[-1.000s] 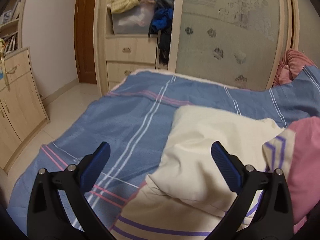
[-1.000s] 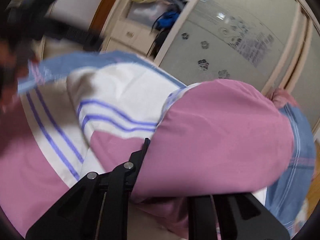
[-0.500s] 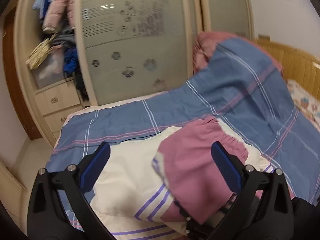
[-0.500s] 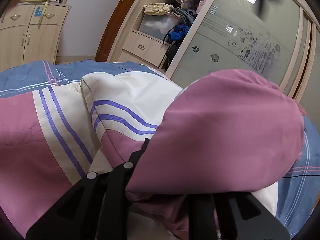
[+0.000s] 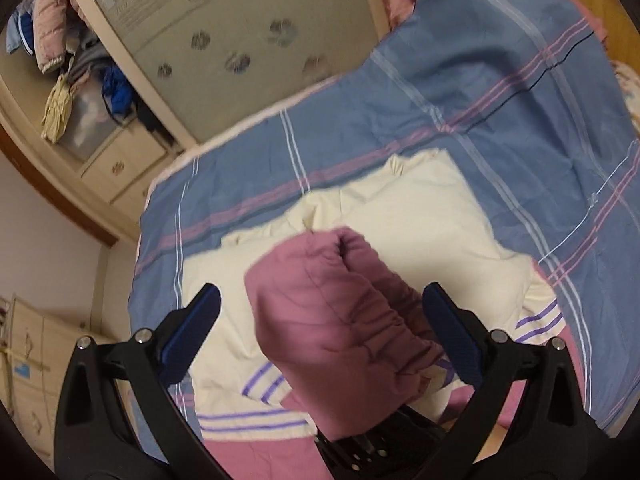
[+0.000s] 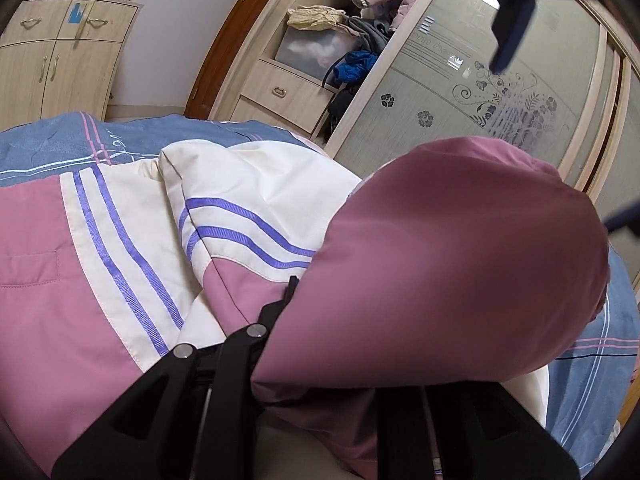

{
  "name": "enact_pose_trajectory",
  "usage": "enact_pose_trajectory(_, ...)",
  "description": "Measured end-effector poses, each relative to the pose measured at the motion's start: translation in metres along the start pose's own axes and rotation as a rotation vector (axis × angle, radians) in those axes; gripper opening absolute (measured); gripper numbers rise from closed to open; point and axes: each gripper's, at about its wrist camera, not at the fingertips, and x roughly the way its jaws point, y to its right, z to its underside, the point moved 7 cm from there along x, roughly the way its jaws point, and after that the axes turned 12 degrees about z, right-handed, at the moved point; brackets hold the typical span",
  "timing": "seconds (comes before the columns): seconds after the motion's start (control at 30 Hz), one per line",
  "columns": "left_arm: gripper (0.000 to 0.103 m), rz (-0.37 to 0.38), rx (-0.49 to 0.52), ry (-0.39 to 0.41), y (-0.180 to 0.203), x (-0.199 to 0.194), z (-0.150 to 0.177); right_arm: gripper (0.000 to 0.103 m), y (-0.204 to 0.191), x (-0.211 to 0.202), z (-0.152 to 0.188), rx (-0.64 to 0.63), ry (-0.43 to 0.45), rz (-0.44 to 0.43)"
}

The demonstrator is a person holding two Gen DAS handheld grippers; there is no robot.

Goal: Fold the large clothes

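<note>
Two hand-held grippers converge: the left hand-held gripper (image 5: 320,336), jaws spread, has swung over the jacket (image 5: 400,220) on the bed (image 5: 500,100), now straddling the pink sleeve (image 6: 460,256) the right hand-held gripper (image 6: 320,364) keeps pinched.

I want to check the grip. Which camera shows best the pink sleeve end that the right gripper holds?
The left wrist view: it shows the whole gathered pink sleeve end above the right gripper. In the right wrist view the sleeve is too near and hides the right gripper's own fingertips.

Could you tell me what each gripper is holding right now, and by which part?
The right gripper is shut on the pink sleeve, near its gathered end; the left gripper is open, holding nothing.
</note>
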Motion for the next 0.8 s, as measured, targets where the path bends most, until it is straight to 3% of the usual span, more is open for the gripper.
enact_pose_trajectory(0.07, 0.097, -0.092, 0.005, -0.08, -0.002, 0.014, 0.005, 0.016, 0.0, 0.0, 0.0, -0.001, 0.0, -0.001)
enact_pose_trajectory(0.13, 0.068, -0.145, 0.007, -0.125, -0.003, 0.022, 0.008, 0.016, -0.001, 0.0, 0.0, -0.006, 0.0, -0.003)
enact_pose_trajectory(0.17, 0.034, -0.144, 0.0, -0.147, -0.003, 0.024, 0.01, 0.016, -0.001, 0.0, 0.0, -0.01, 0.002, -0.002)
enact_pose_trajectory(0.2, 0.019, -0.134, 0.004, -0.148, -0.002, 0.023, 0.01, 0.016, -0.001, 0.0, 0.0, -0.012, 0.004, 0.0)
enact_pose_trajectory(0.3, 0.012, -0.134, 0.009, -0.097, -0.006, 0.006, 0.01, 0.018, 0.004, -0.001, -0.002, 0.001, 0.01, -0.005)
enact_pose_trajectory(0.4, 0.01, -0.083, -0.03, -0.04, -0.025, -0.013, 0.013, 0.021, 0.009, -0.003, -0.003, 0.027, 0.015, -0.025)
enact_pose_trajectory(0.5, 0.009, -0.044, -0.166, 0.02, -0.073, -0.031, 0.026, 0.024, 0.012, -0.003, -0.003, 0.038, 0.023, -0.053)
enact_pose_trajectory(0.67, 0.009, 0.092, -0.481, 0.082, -0.171, -0.011, 0.111, 0.027, 0.012, -0.004, -0.002, 0.058, 0.032, -0.12)
enact_pose_trajectory(0.8, 0.006, 0.179, -0.632, 0.068, -0.197, 0.042, 0.181, 0.033, 0.01, -0.005, -0.001, 0.069, 0.026, -0.189)
